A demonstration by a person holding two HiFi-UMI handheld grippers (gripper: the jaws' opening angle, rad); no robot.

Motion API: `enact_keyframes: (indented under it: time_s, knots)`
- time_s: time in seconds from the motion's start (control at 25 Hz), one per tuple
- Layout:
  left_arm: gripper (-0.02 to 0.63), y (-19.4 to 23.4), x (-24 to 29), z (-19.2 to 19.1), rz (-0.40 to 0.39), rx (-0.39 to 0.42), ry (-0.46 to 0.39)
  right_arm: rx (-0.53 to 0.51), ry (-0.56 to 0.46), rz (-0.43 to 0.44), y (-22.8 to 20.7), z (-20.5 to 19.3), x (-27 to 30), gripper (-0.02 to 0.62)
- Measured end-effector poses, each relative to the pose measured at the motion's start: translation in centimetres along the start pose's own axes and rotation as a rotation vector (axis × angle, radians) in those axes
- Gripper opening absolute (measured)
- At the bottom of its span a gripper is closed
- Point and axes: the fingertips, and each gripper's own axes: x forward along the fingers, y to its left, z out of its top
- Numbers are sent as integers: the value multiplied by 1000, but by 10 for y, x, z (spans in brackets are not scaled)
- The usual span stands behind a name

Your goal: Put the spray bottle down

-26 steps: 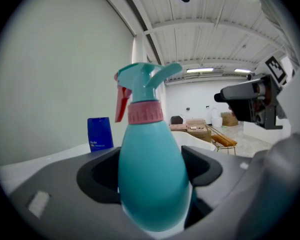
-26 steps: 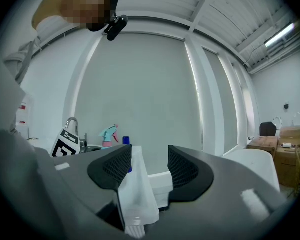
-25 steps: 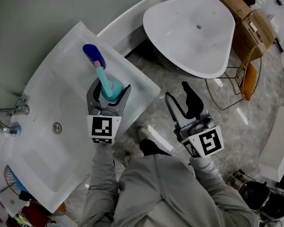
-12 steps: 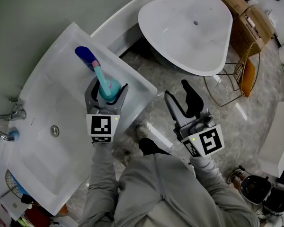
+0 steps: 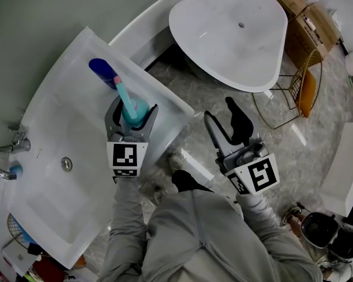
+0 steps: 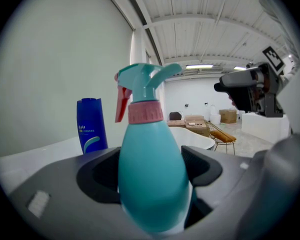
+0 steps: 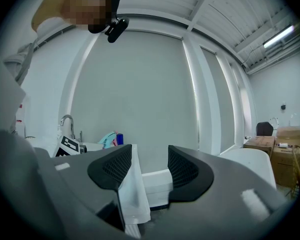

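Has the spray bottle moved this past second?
No: spray bottle, in left claw, stays over the sink's rim beside the blue bottle.

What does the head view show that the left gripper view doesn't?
Only the head view shows the faucet, the sink drain and the person's grey sleeves. Only the left gripper view shows the ceiling lights and the label on the blue bottle. Both show the teal spray bottle held between the left gripper's jaws, the blue bottle behind it, and the right gripper off to the side.
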Motion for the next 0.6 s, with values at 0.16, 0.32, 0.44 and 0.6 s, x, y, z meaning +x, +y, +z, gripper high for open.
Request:
enact_keyframes:
  time_s: [0.16, 0.32, 0.44, 0.6]
  knots:
    - [408, -5, 0, -7, -12, 19, 11, 1, 3, -7, -1, -1, -1, 225]
    - [408, -9, 0, -9, -16, 30, 7, 1, 1, -12, -2, -2, -5, 225]
    - [408, -10, 0, -10, -19, 31, 4, -1, -4, -12, 0, -1, -6, 225]
    - [408, -10, -2, -9, -20, 33, -1, -3, -4, -13, 1, 0, -8, 225]
